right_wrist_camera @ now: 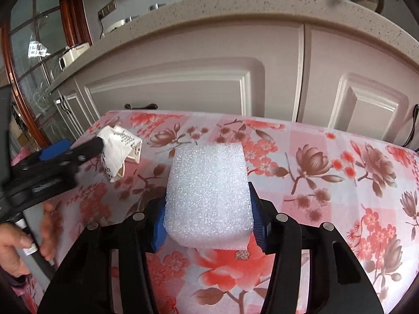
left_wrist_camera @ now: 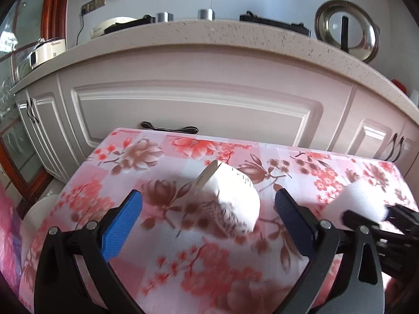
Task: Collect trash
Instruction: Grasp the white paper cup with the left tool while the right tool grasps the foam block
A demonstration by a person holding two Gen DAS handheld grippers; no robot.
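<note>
Pinching the white foam block (right_wrist_camera: 209, 196) from both sides, right tongs (right_wrist_camera: 209, 214) hold it lifted just above the floral table (right_wrist_camera: 340, 183), probably to carry it off as trash; block's long axis runs forward along the fingers, far end pointing toward the cabinets (right_wrist_camera: 196, 86). Left tongs (left_wrist_camera: 208, 219) are spread wide, blue pads (left_wrist_camera: 123, 225) either side of the crumpled paper carton (left_wrist_camera: 230, 198), not touching it in the left view. Carton is blurred, tilted, flat end up and away-left; whether it rests on the table or is mid-drop can't tell. Right view shows it at the left tongs' tips, near the table's left edge. No bin visible.
</note>
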